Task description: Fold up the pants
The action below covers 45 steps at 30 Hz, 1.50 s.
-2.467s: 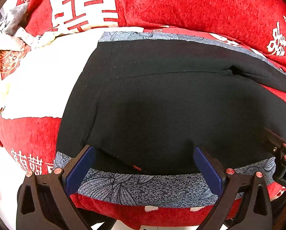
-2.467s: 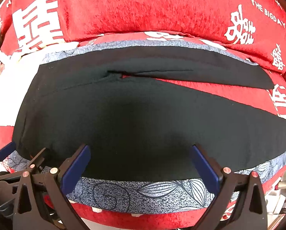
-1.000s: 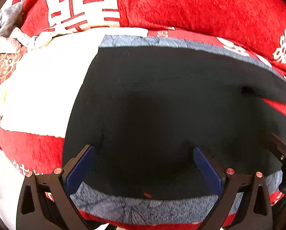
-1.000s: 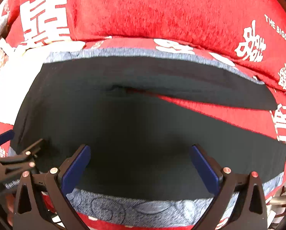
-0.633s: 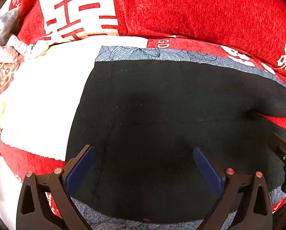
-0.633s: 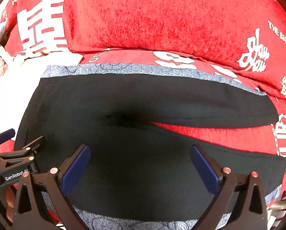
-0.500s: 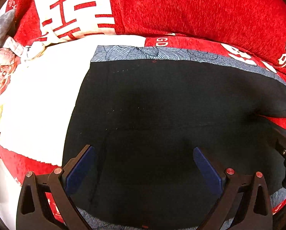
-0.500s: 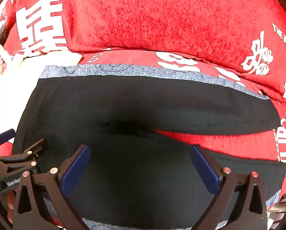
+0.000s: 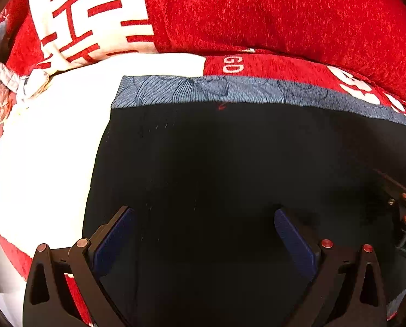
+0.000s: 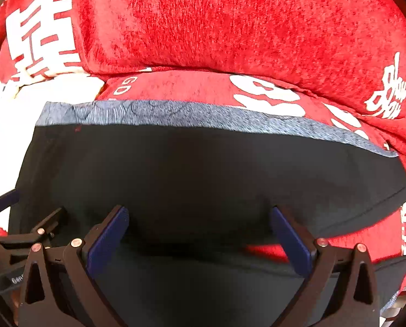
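While both tools hang over the cloth, we count 1 pair of black fabric pants with a blue-grey leaf-print side band, spread flat on 1 red plush sofa seat with white characters. 2 grippers: our left gripper w/ jaws wide apart, nothing between them, blue pads over the black cloth; our right gripper likewise wide, holding nothing. Each tool also shows at the edge of the other's view, so they sit side by side, near each other.

Legs: 2 in the right wrist view, w/ a thin red wedge of seat showing between them at lower right. Printed bands: 1 along the far edge, plus a scrap of another at the bottom right corner in both views.

Edges: the far band lies near the red back cushion, a strip of seat between. Left end of the pants borders a white patch of the cover; open seat there. Right end stops short of the seat's white characters.
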Motion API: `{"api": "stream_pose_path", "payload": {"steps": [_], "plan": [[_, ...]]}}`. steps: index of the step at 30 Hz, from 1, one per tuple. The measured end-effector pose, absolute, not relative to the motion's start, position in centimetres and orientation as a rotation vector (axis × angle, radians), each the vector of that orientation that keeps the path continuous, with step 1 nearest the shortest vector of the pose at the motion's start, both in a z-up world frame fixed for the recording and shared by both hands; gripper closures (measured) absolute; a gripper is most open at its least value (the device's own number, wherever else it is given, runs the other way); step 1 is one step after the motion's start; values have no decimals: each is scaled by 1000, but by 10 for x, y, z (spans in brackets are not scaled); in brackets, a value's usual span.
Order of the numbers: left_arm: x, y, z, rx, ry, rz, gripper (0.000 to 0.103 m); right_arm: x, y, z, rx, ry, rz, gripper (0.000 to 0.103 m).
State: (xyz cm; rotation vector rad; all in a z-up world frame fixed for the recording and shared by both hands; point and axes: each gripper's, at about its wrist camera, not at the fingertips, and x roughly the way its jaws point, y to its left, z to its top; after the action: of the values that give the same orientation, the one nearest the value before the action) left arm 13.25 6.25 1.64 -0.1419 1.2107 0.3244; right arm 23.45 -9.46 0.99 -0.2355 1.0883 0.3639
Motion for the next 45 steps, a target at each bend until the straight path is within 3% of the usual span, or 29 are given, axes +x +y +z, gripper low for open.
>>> {"api": "stream_pose_path", "payload": {"steps": [7,15,19,24,26,30,32,33,34,37,45], "plan": [[141,72,12,-179,1216,301,0,261,-82,-13,-242,1153,392,0],[136,111,19,-227,1198,400,0,293,-133,-19,-214,1164,247,0],[145,115,18,-251,1209,388,0,301,-112,1,-230,1097,475,0],[145,110,16,-257,1223,371,0,314,-50,-2,-510,1005,828,2],[144,110,15,-270,1227,360,0,332,-32,-14,-564,1042,906,8],[147,109,13,-257,1238,342,0,360,-15,-38,-557,1160,1018,9],[151,110,13,-265,1238,326,0,366,-15,-38,-532,1168,1070,15],[152,109,13,-274,1237,321,0,365,-15,-35,-531,1177,1100,33],[154,111,13,-292,1235,314,0,363,-15,-31,-524,1197,1147,61],[171,114,16,-353,1243,298,0,353,-13,-24,-605,1189,1142,90],[207,132,37,-552,1190,253,0,300,-23,17,-668,949,1097,92]]}}
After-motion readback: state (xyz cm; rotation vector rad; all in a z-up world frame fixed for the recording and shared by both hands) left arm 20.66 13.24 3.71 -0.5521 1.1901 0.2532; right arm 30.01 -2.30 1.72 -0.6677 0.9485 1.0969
